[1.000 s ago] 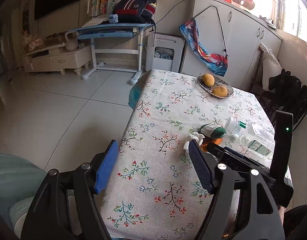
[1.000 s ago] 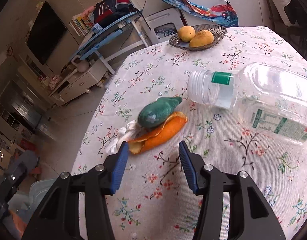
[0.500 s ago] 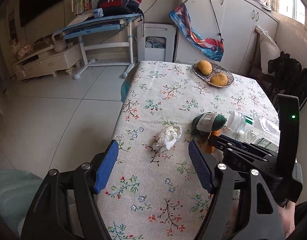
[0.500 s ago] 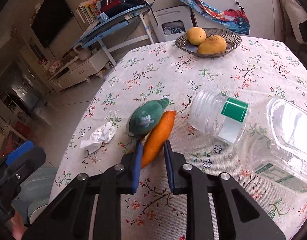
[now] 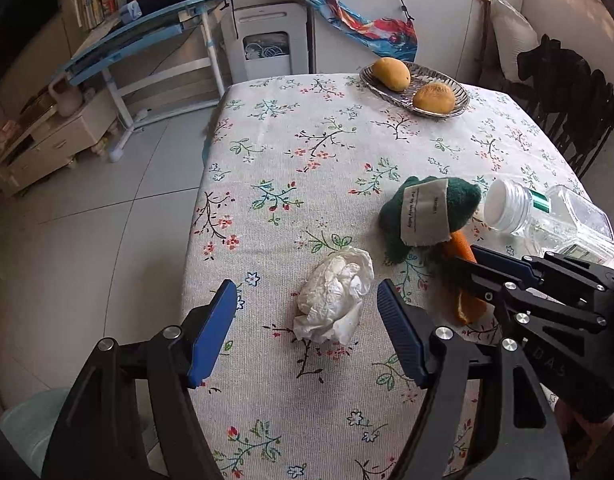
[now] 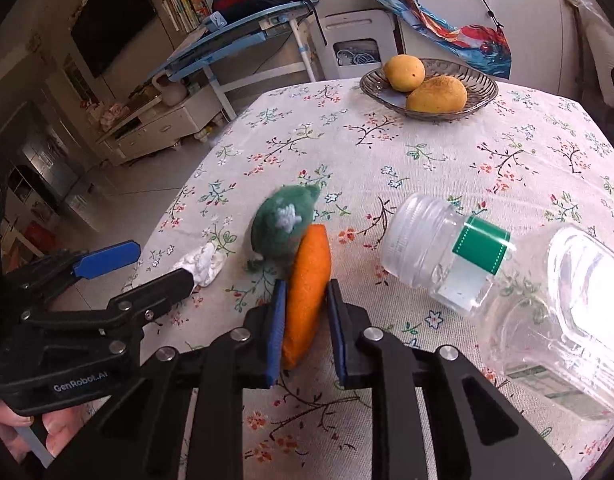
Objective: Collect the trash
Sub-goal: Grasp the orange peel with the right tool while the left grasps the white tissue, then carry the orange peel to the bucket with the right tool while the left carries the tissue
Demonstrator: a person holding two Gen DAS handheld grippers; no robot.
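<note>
My right gripper (image 6: 305, 316) has its jaws closing on the orange peel (image 6: 309, 280); the peel stands between the two blue pads, which press on its sides, and its lower end reaches down past them. A green felt piece (image 6: 281, 222) sits at the peel's upper end, touching it; seen from the left wrist, this piece carries a white label (image 5: 425, 214).

My left gripper (image 5: 307, 334) points down at the table with its jaws set wide apart and nothing gripped; a crumpled white tissue (image 5: 335, 300) lies on the cloth between and just ahead of the pads, touching neither. In the right wrist view, the tip of one left finger overlaps the tissue (image 6: 201, 264); I cannot tell contact from that angle.

A clear bottle (image 6: 503, 280) lies on its side just right of the peel, neck toward it, with a green band near the neck; in the left wrist view the same bottle (image 5: 547, 218) lies beyond the right gripper (image 5: 473, 264).

The table (image 5: 267, 160) carries a floral cloth; a dish (image 5: 447, 110) with two yellow fruits (image 5: 391, 74) stands at its far side, well apart from the trash.
</note>
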